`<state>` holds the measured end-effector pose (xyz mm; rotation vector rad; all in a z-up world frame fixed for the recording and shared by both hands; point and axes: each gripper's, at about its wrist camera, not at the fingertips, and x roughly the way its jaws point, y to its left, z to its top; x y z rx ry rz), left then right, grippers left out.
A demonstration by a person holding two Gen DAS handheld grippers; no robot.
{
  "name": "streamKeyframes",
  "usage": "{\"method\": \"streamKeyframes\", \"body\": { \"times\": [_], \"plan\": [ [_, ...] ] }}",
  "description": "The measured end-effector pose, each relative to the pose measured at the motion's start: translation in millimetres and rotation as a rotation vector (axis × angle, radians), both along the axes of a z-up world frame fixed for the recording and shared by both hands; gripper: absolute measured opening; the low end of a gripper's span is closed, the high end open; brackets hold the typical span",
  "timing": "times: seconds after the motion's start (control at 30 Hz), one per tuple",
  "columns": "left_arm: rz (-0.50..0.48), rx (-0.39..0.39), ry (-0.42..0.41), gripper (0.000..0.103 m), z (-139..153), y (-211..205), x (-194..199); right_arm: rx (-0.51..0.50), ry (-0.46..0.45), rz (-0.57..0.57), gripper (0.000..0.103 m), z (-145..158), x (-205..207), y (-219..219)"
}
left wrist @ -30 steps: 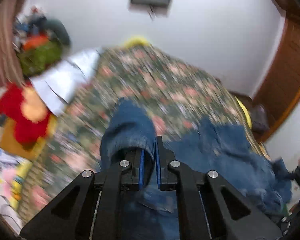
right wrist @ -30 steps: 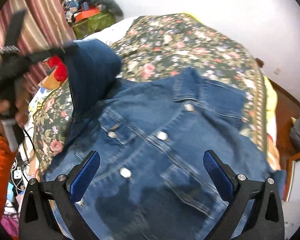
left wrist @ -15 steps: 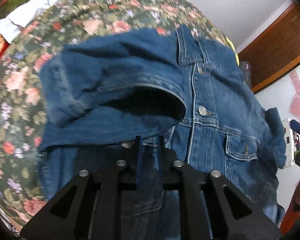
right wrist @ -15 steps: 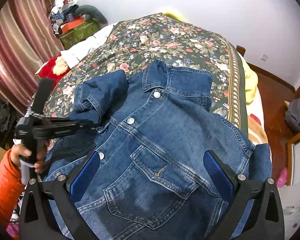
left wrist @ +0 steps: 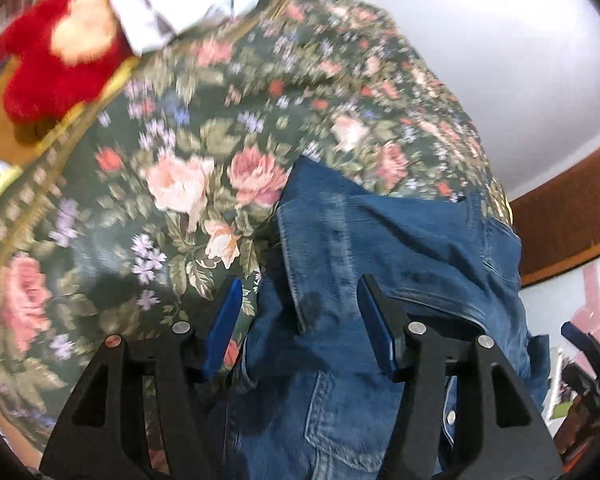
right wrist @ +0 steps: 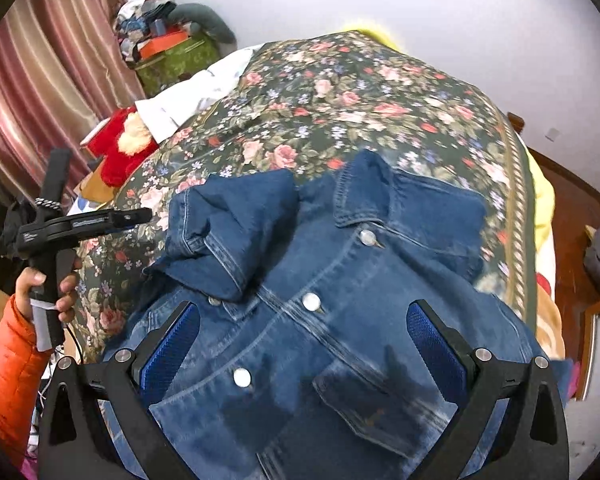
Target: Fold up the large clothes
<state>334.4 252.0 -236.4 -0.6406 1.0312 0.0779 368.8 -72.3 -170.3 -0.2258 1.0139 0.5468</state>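
Nearest, in the right wrist view, the right gripper hovers over the chest of the denim jacket, its jaws spread wide with nothing between the pads. The jacket lies face up on the floral bedspread, buttoned, collar at the far end, so its long axis runs near to far.

To the left, the left gripper stands above the jacket's left edge. Its jaws are opening; denim lies below the gap, but the pads press on nothing. The left sleeve is folded across the left chest, just below the collar.

Judgement: the left side is done. The unfolded right sleeve lies at the right edge, closer to the right gripper, which is better placed to take it.

Farther left, a red plush toy sits beside the bed.
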Motion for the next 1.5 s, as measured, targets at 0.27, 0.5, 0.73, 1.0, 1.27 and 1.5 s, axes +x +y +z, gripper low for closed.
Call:
{"method": "streamKeyframes", "body": {
  "times": [0.27, 0.5, 0.73, 1.0, 1.27, 1.5],
  "plan": [
    [-0.057, -0.119, -0.021, 0.038, -36, -12, 34, -0.067, 0.068, -0.001, 0.103, -38, 22, 21],
    [-0.030, 0.006, -0.129, 0.006, 6, -23, 37, -0.091, 0.023, -0.042, 0.103, -42, 24, -8],
    [-0.191, 0.275, -0.329, 0.005, 118, -105, 29, 0.022, 0.014, -0.134, 0.103, -20, 19, -63],
    [-0.456, 0.294, -0.406, 0.003, 172, -240, 39, 0.103, -0.043, -0.208, 0.103, 12, -4, -133],
    [-0.680, 0.181, -0.264, 0.001, 134, -342, 50, 0.148, -0.055, -0.271, 0.103, 20, -28, -195],
    [-0.666, 0.303, -0.260, 0.016, 135, -335, 41, 0.237, 0.019, -0.298, 0.103, 6, -24, -215]
  ]
}}
